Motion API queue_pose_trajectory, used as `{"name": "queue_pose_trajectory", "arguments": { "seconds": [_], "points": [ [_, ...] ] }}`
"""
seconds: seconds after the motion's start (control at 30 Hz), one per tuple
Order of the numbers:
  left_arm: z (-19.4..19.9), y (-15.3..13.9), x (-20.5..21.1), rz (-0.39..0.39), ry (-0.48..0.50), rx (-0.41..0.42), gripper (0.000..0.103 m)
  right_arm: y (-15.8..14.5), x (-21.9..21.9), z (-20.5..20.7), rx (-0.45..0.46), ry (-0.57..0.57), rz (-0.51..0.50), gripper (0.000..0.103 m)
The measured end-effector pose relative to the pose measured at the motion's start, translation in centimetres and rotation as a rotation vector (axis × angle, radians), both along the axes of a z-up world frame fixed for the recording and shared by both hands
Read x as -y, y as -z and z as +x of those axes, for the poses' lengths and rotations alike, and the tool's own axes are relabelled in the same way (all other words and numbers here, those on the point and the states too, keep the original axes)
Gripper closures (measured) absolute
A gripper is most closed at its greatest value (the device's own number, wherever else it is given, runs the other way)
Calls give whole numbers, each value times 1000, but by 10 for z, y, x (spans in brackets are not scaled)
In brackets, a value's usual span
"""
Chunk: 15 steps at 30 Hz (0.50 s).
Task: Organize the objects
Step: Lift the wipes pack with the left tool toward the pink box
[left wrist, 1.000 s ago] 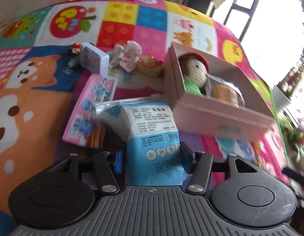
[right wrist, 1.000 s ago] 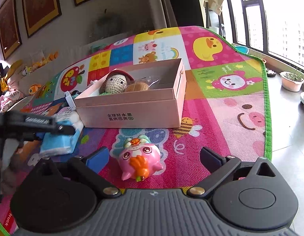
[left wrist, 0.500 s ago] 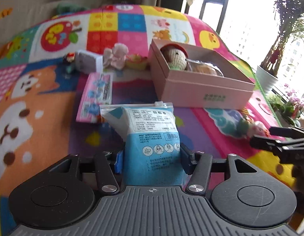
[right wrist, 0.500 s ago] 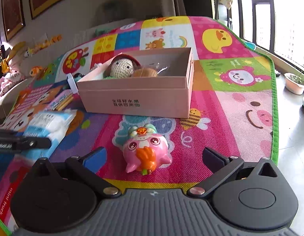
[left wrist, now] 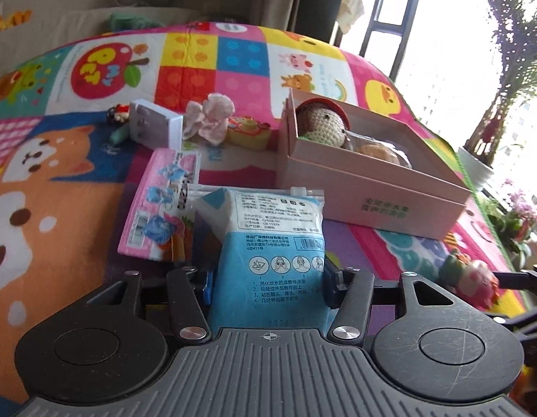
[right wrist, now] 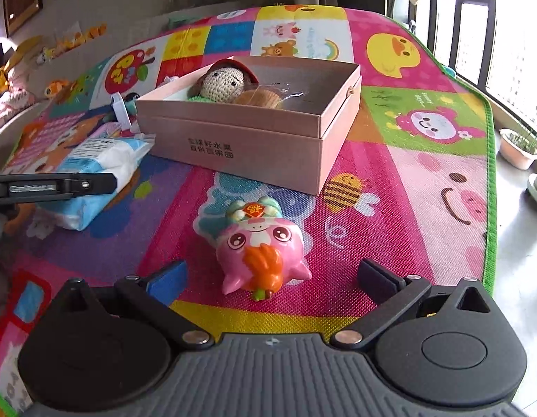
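L gripper point(left wrist: 267, 282) pinches the blue-white packet point(left wrist: 273, 239) btwn both pads, just in front of the pink box point(left wrist: 369, 191) on the play mat point(right wrist: 407, 215). R gripper point(right wrist: 271, 278) has fingers spread wide, w/ the pink pig toy point(right wrist: 259, 246) lying on the mat btwn them, untouched. Crochet doll point(right wrist: 223, 81) sits inside the box.

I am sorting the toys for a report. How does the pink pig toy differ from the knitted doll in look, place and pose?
The pink pig toy is smooth and glossy; the knitted doll is beige crocheted yarn. The pig wears a teal cap with a red badge and holds an orange carrot; the doll has a red hat. The pig lies on the play mat, outside the pink box; the doll lies inside that box. Both are small toy figures that no gripper touches.
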<state>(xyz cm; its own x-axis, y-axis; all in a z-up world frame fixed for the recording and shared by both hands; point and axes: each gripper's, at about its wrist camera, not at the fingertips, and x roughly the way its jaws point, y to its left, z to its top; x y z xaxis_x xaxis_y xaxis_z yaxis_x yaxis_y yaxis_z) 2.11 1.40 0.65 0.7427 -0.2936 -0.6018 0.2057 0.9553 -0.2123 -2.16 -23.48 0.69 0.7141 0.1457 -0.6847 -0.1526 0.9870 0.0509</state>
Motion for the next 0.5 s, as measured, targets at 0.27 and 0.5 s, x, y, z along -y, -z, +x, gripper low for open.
{"name": "queue_pose_trajectory", "arguments": {
  "seconds": [0.27,0.5],
  "points": [
    [-41,-6,-3,46,72,-49,45,-3,-6,-1,12,-25,-24,0],
    [-55,-8,-2,68,123,-63,45,-32,-18,-2,73,-68,38,8]
  ]
}}
